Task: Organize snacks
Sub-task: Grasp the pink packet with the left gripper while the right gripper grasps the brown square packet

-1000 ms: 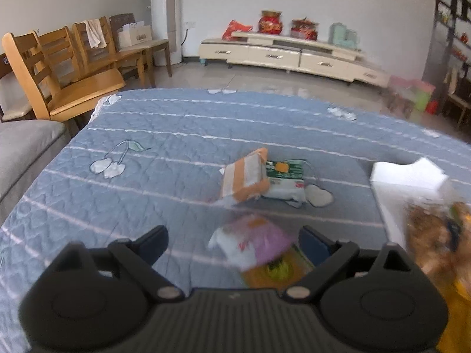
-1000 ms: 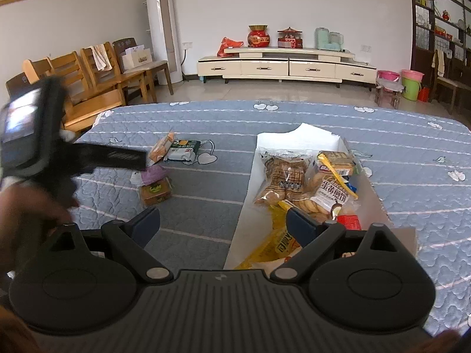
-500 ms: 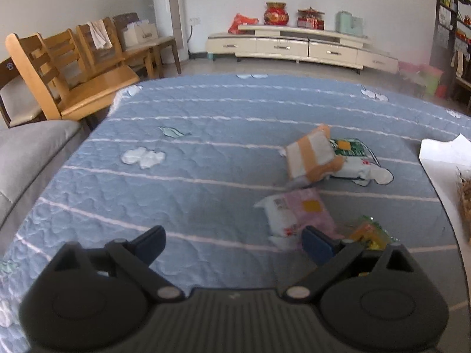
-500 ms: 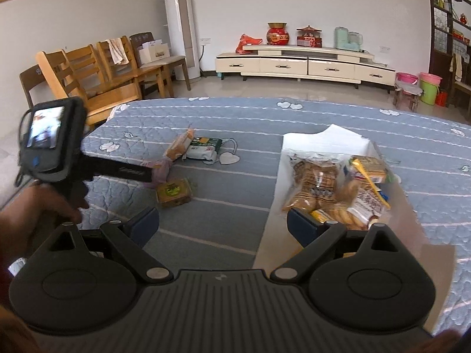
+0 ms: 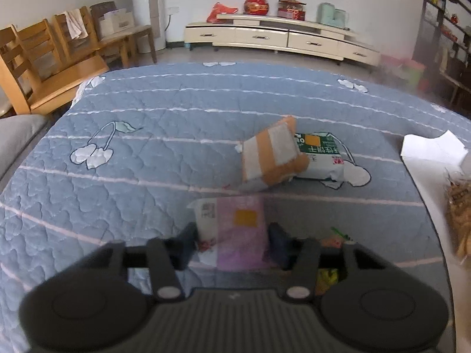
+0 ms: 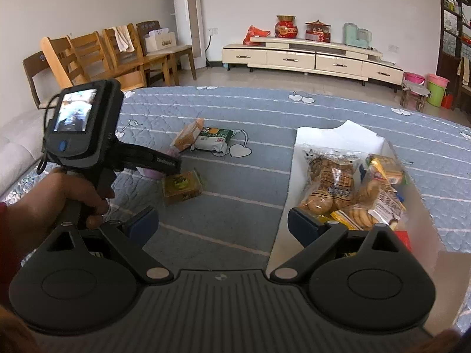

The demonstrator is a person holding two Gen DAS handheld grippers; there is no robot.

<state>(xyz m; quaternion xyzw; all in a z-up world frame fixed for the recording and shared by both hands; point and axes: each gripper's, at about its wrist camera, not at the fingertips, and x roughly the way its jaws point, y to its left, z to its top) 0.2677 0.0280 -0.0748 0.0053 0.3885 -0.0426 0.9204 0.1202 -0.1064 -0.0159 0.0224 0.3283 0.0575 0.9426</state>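
Note:
A purple and white snack packet (image 5: 238,223) lies on the blue quilted cover (image 5: 147,161). My left gripper (image 5: 232,244) is closing on it, and both pads look pressed against its sides. Beyond it an orange and white packet (image 5: 270,153) leans on a green and white packet (image 5: 321,156). A yellow-green packet (image 6: 182,186) lies just right of the left gripper (image 6: 173,163). My right gripper (image 6: 222,223) stands open with nothing between its fingers, its right finger over the near left edge of the white box (image 6: 332,131), which holds several biscuit bags (image 6: 329,182).
A hand (image 6: 59,194) holds the left gripper's handle. Wooden chairs (image 5: 50,67) and a grey sofa (image 5: 17,135) stand past the cover's left edge. A cream TV cabinet (image 5: 279,36) lines the far wall. Bare cover stretches to the far left.
The left gripper sank and shifted right over the purple packet, and its jaws came in from wide open onto the packet. The right gripper drifted a little, still open.

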